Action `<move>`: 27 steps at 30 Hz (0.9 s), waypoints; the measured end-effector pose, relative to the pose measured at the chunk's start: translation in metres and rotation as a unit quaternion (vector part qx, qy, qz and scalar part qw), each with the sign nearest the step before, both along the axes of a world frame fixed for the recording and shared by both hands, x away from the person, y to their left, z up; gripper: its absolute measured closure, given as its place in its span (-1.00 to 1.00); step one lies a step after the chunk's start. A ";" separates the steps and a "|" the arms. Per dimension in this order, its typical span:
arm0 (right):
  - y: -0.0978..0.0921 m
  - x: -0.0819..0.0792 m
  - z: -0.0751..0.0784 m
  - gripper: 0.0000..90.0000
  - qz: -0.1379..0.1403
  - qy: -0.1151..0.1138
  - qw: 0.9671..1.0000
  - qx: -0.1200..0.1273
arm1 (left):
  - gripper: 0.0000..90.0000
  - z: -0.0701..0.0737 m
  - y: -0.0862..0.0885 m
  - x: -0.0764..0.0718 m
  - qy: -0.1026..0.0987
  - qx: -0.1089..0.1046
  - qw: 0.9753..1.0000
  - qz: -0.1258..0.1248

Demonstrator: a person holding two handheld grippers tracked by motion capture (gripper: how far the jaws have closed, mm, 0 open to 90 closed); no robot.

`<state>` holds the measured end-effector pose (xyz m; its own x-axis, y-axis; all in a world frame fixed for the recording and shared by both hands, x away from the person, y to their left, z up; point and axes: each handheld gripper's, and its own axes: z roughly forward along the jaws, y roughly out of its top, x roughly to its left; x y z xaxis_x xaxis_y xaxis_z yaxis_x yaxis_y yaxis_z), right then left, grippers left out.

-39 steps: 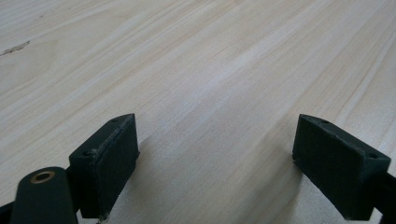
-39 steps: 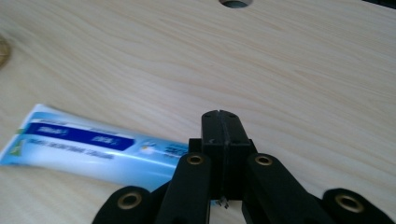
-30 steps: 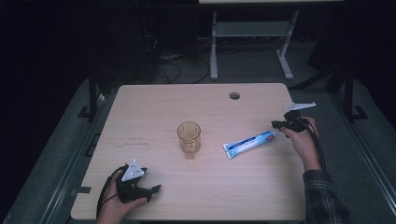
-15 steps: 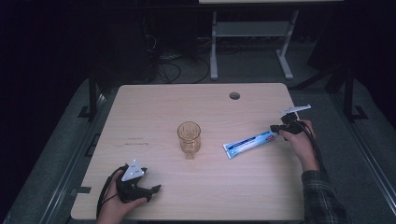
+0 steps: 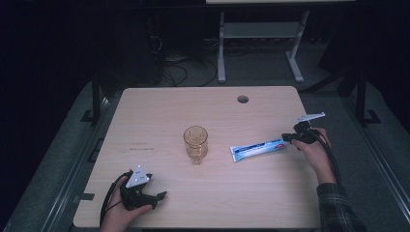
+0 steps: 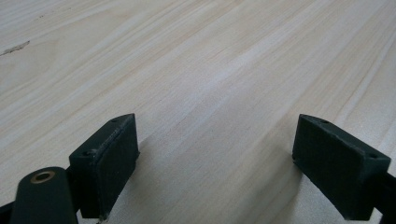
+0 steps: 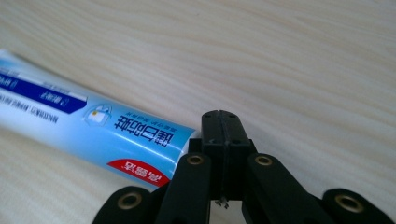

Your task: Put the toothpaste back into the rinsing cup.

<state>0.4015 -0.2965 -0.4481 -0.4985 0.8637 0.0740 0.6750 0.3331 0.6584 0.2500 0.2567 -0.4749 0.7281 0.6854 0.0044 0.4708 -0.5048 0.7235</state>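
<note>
Left gripper (image 5: 162, 195) low at the near left, jaws spread wide; right gripper (image 5: 285, 137) at the far right, jaws pressed together, forearm reaching forward

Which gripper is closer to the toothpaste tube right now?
Right. The right gripper sits at the tube's right end, jaws shut, the tube beside them, not between. The left gripper rests open at the table's near-left corner, past the glass.

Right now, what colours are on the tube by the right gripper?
The tube is light blue and white with a dark blue band and a red patch, clearest in the right gripper view.
</note>
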 end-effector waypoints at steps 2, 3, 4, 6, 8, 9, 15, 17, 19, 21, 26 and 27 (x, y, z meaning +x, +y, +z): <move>0.000 -0.003 -0.001 0.99 0.005 0.003 1.000 -0.004 | -0.70 0.000 0.000 0.000 0.000 0.000 1.000 0.000; 0.000 -0.004 -0.002 0.99 0.009 0.006 1.000 -0.007 | -0.70 0.000 0.000 0.000 0.000 0.000 1.000 0.001; 0.000 -0.006 -0.002 0.99 0.011 0.006 1.000 -0.011 | -0.70 0.000 0.000 0.000 0.000 0.000 1.000 0.001; 0.000 -0.010 -0.002 0.99 0.014 0.003 1.000 -0.011 | -0.70 0.000 0.000 0.000 0.000 0.000 1.000 0.001; 0.000 -0.015 -0.002 0.99 0.016 0.003 1.000 -0.007 | -0.70 0.000 0.000 0.000 0.000 0.000 1.000 0.001; -0.001 -0.018 -0.002 0.99 0.016 0.004 1.000 -0.005 | -0.70 0.000 0.000 0.000 0.000 0.000 1.000 0.001; 0.000 -0.035 -0.004 0.99 0.022 0.000 1.000 -0.002 | -0.70 0.000 0.000 0.000 0.000 0.000 1.000 0.001; 0.001 -0.042 -0.005 0.99 0.027 0.000 1.000 -0.006 | -0.70 0.000 0.000 0.000 0.000 0.000 1.000 0.002; 0.002 -0.048 -0.005 0.99 0.031 0.000 0.999 -0.010 | -0.70 0.000 0.000 0.000 0.000 0.000 1.000 0.002; 0.002 -0.054 -0.005 0.99 0.034 -0.002 0.999 -0.009 | -0.70 0.000 0.000 0.000 0.000 0.000 1.000 0.002; 0.006 -0.071 -0.006 0.99 0.046 -0.002 0.999 -0.012 | -0.70 0.000 0.000 -0.001 0.000 -0.001 1.000 0.001; 0.006 -0.074 -0.006 0.99 0.051 -0.005 0.999 -0.012 | -0.70 0.000 0.000 -0.001 0.000 -0.001 1.000 0.001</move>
<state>0.3279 -0.2904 -0.4543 -0.5846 0.8098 0.0483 0.6306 0.4161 0.6551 0.2490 0.2566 -0.4749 0.7262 0.6875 0.0026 0.4729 -0.5023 0.7240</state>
